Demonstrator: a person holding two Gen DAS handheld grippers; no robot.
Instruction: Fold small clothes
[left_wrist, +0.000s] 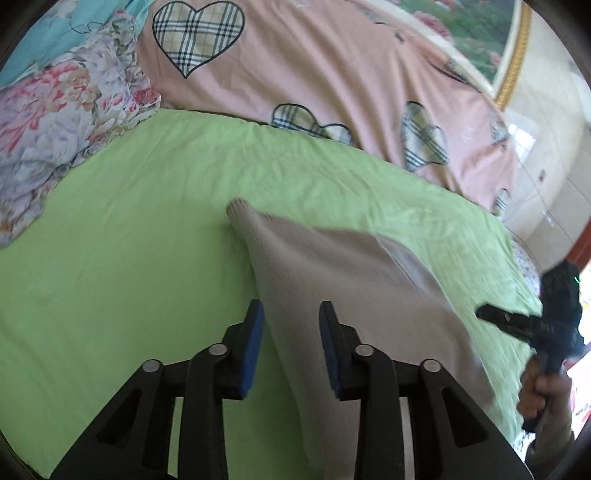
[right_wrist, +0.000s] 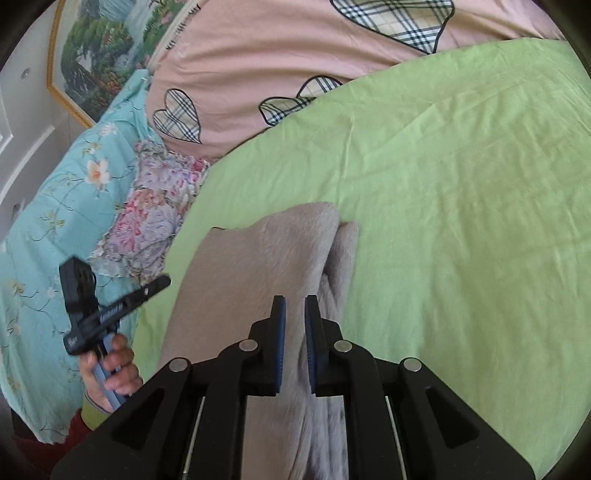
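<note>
Beige sweater (left_wrist: 354, 295) lies part-folded on the green sheet (left_wrist: 129, 258); left gripper (left_wrist: 291, 332) fingers spread, right gripper (right_wrist: 295, 332) fingers narrowly parted astride a fold, likely next to pinch.

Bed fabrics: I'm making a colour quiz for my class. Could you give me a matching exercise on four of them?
Things:
1. sheet
2. garment
3. quilt
4. cover

Looks:
A. turquoise with flowers
B. plain beige knit
C. pink with checked hearts
D. plain light green

Pairs: 1-D, 2-B, 3-A, 4-C
</note>
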